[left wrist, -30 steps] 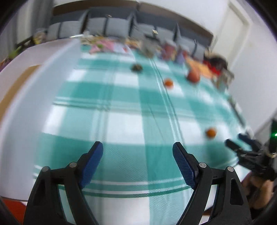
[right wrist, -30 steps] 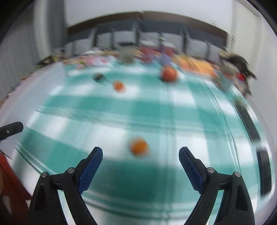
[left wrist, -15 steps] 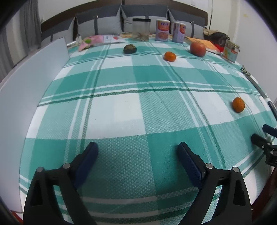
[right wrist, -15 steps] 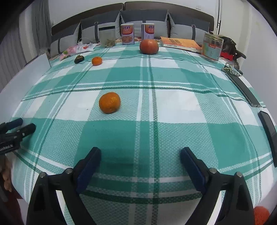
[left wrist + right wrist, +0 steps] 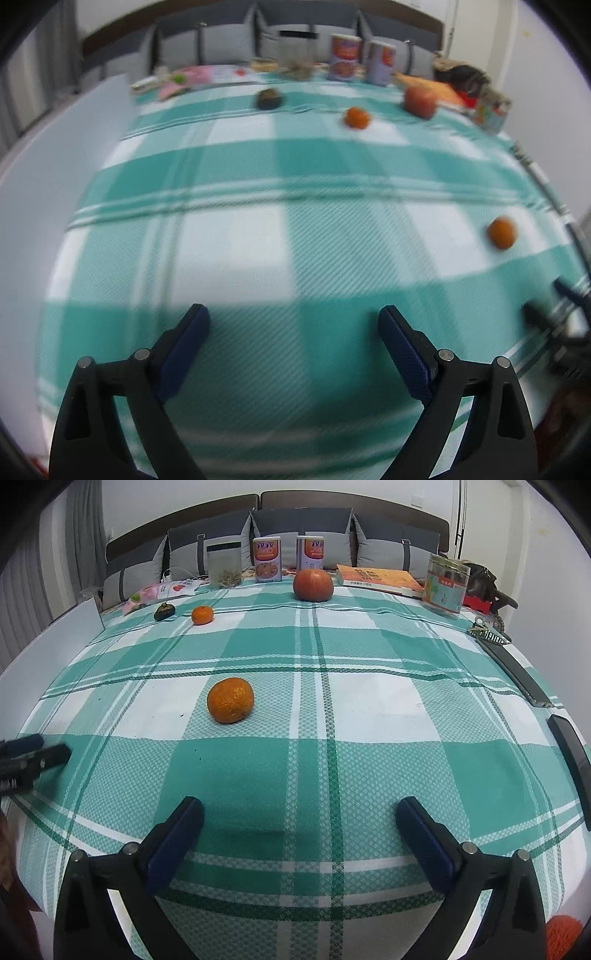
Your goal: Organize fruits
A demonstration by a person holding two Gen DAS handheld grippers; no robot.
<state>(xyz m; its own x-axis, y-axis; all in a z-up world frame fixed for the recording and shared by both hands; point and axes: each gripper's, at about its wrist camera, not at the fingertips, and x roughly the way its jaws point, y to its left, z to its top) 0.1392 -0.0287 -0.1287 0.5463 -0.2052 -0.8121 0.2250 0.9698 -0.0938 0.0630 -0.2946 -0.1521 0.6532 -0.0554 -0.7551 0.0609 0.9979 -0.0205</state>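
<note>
A near orange lies on the green checked tablecloth, ahead and left of my open, empty right gripper. It shows at the right in the left wrist view. Further back lie a small orange, a dark fruit and a large red fruit. My left gripper is open and empty over the near cloth. Each gripper shows at the edge of the other's view, the left one and the right one.
Two cans, a clear jar, a book and a plastic tub stand along the far edge. Black strips lie at the right edge. A white board runs along the left.
The left wrist view has gone blurred and shifted slightly, so the left gripper is moving. The right gripper has edged a little closer to the near orange. Both stay open.
</note>
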